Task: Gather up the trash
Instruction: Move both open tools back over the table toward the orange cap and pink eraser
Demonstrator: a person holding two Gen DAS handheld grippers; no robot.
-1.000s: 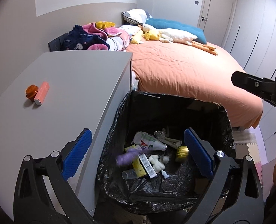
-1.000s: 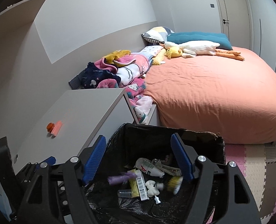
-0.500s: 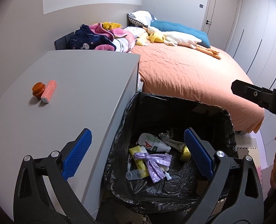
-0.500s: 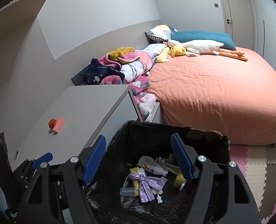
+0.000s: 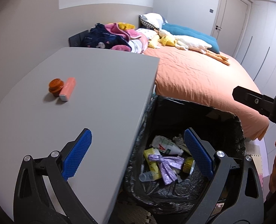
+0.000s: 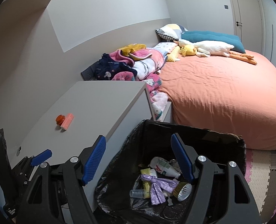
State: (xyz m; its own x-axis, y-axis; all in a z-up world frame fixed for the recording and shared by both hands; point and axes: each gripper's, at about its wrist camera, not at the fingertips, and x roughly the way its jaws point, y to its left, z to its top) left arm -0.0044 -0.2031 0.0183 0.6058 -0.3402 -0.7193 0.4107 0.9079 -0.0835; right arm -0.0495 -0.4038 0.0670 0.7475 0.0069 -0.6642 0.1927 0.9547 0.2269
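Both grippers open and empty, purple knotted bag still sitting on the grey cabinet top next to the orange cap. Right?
Not quite. The purple knotted plastic bag lies inside the black-lined trash bin, on top of the other rubbish; the right wrist view shows it. The left gripper and right gripper are open and empty.
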